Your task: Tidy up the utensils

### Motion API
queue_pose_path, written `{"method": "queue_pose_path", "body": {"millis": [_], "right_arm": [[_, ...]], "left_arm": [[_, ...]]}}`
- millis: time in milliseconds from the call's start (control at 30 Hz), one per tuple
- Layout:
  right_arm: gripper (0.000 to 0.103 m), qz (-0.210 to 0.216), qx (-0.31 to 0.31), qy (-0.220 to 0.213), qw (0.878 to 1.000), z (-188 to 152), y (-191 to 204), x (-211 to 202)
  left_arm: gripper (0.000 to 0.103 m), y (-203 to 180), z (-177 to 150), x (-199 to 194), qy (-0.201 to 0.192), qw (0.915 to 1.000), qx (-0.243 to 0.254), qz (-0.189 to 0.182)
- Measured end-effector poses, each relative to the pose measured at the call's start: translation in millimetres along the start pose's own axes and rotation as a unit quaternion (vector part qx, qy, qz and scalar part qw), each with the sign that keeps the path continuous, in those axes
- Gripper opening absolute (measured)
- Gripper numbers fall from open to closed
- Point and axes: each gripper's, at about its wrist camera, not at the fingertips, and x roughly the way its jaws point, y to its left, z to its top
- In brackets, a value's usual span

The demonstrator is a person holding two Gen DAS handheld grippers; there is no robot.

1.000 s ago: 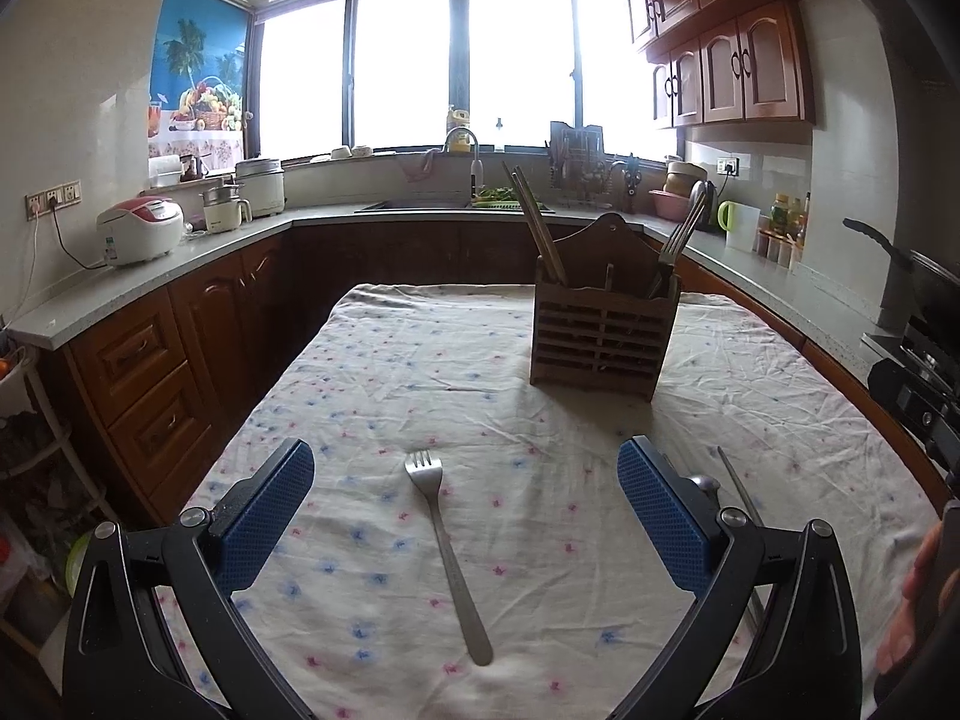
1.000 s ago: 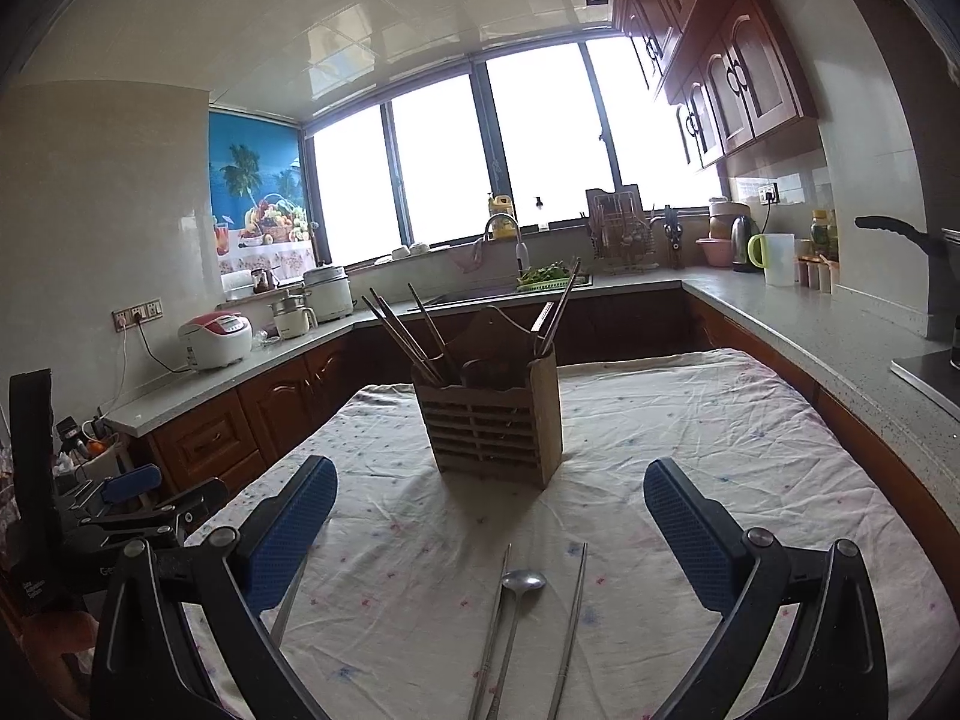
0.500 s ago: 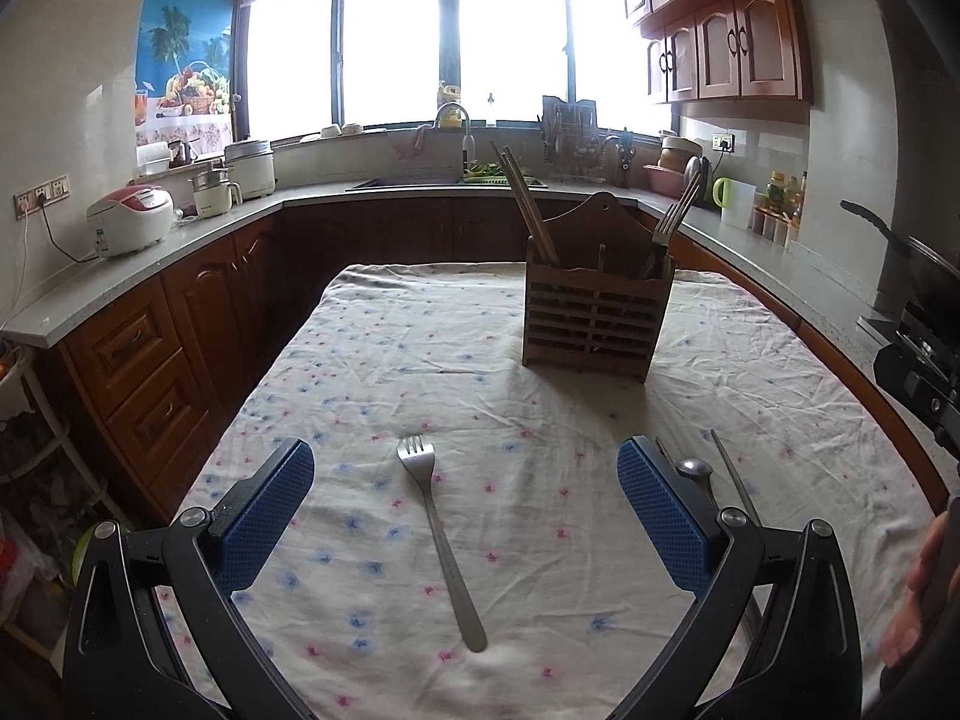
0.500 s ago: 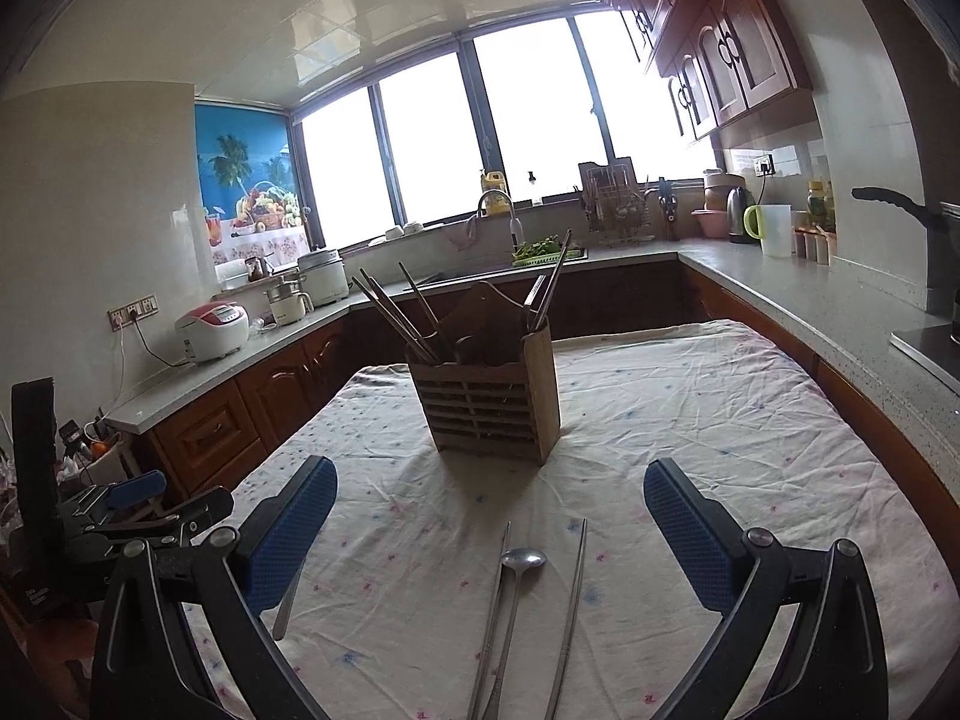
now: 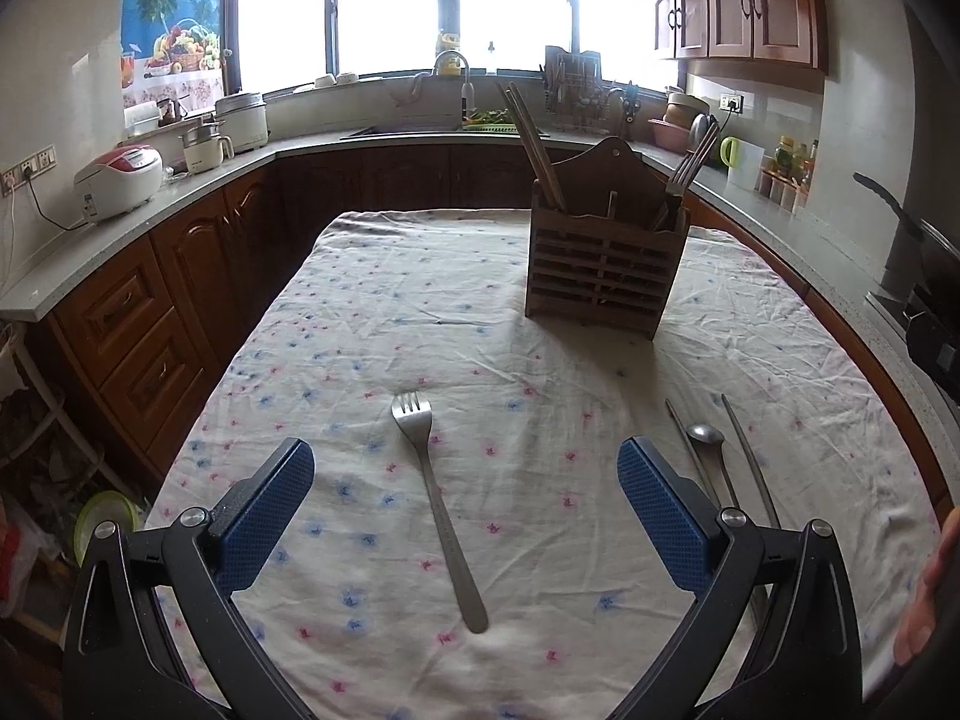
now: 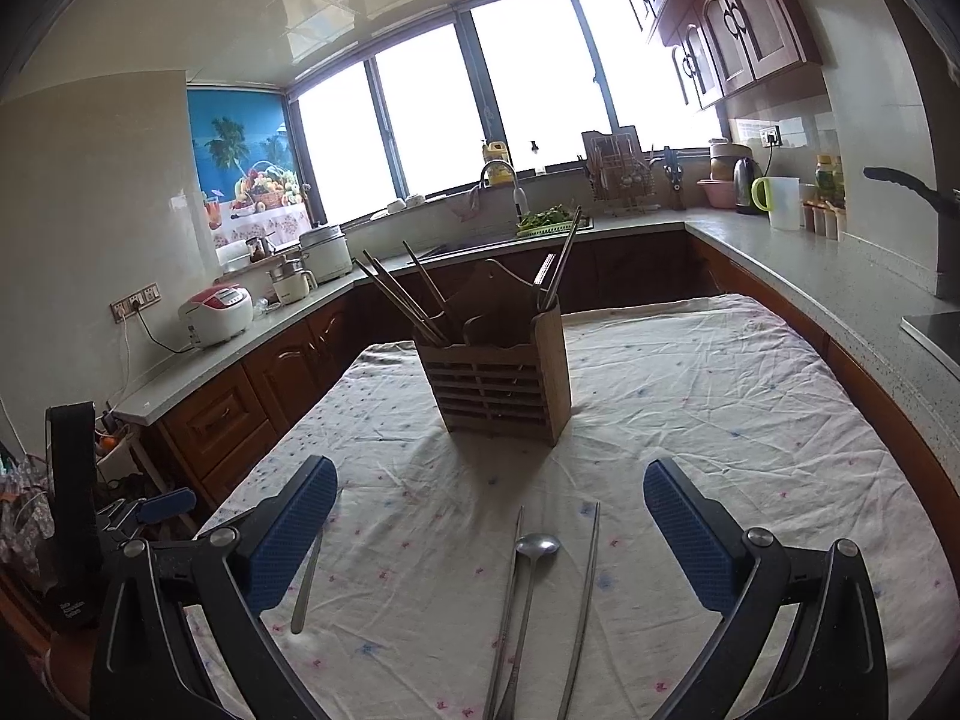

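1. Change since one second ago: both wrist views have tipped downward, so the table fills more of each view. The fork, the spoon and the holder lie where they were on the cloth.

2. Left gripper (image 5: 465,480): jaws spread wide, nothing between the blue pads (image 5: 267,507). It hangs above the near edge of the table (image 5: 270,324), framing the fork (image 5: 435,498).

3. Right gripper (image 6: 489,531): likewise released and empty, above the near edge, framing the spoon (image 6: 531,585) and two metal chopsticks (image 6: 585,600).

4. Fork: flat on the cloth, tines toward the far edge, handle toward the near edge, left of table centre.

5. Spoon and chopsticks: parallel, lengthwise; spoon between the two sticks, the left stick almost touching it, near the near right corner.

6. Utensil holder (image 5: 603,267): wooden, slatted, upright toward the far edge, already holding wooden chopsticks (image 5: 531,144) at its left and metal cutlery at its right.

7. Tablecloth (image 5: 372,324): thin, wrinkled, loose over the table.

8. Risks, as judged:
   - Flat thin steel offers little to pinch; pads may slide over the fork handle or snag cloth with it, dragging the wrinkles.
   - Closing on the spoon could catch a neighbouring chopstick, which may drop off or roll toward the table edge.
   - A held utensil tilting in the grip may strike the holder's rim or the sticks leaning out of it, tipping the holder.
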Motion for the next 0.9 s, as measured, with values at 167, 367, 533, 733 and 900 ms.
{"method": "queue_pose_path", "body": {"millis": [167,367,533,733,900], "right_arm": [[0.103,-0.003,0.003,0.003,1.000,-0.7,-2.0,5.1],[0.103,-0.008,0.007,0.008,1.000,1.0,-3.5,11.8],[0.103,-0.023,-0.005,-0.003,1.000,-2.0,-1.5,12.8],[0.103,-0.048,-0.029,-0.017,0.998,-21.3,4.2,5.7],[0.103,-0.059,-0.030,-0.019,0.998,-41.6,8.3,-3.1]], "left_arm": [[0.103,0.0,2.9,2.0,0.001,1.0000,0.001,0.000],[0.103,2.4,9.2,3.4,-0.005,1.0000,-0.004,-0.002],[0.103,7.3,9.5,-6.9,-0.039,0.9990,-0.015,-0.016],[0.103,5.7,-11.1,-29.2,-0.084,0.9964,-0.010,-0.011],[0.103,1.9,-34.8,-39.4,-0.092,0.9957,-0.002,0.013]]}}
